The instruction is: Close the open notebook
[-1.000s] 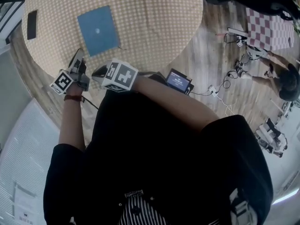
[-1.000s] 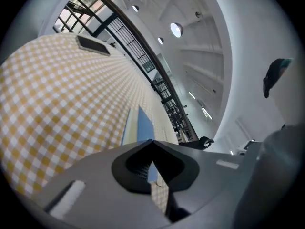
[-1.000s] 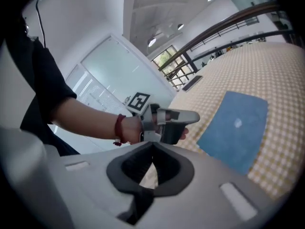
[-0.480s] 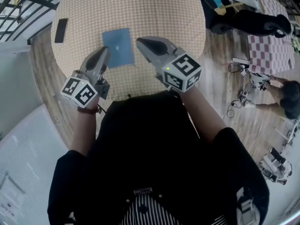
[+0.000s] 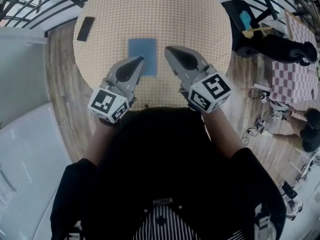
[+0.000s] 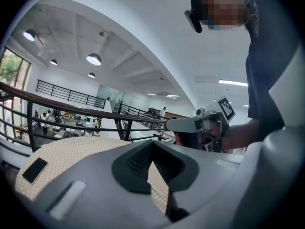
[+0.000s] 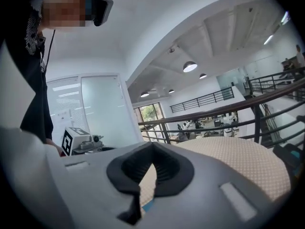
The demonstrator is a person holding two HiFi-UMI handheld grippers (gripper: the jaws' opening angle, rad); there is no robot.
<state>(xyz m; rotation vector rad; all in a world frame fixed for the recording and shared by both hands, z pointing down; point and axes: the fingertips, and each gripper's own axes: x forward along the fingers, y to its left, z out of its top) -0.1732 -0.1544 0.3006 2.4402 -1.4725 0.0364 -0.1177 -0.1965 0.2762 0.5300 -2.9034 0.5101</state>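
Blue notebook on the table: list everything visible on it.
The blue notebook is a flat rectangle with one plain blue face up. No pages show, so it looks closed. It lies square on the round table's checked tablecloth, toward the person's side. Nothing rests on it. The left gripper overlaps its edge only in the head view and seems raised above it.

Brightness: bright, even white indoor light in all three views.
Sources: round ceiling lamps (image 6: 94,58), blown out to white; a tall window (image 7: 151,114) brings in daylight.
Evenness: the round desk in yellow-checked cloth (image 5: 150,14) is lit flatly; the person's black shirt (image 5: 165,174) sinks into a dark mass with little detail.
Distortion: heavy fisheye; the dark railing (image 6: 82,109) bows, and both gripper views have black corners.
Focus: the grey left claw (image 6: 152,144) and grey right claw (image 7: 152,146) look slightly soft close to the lens.
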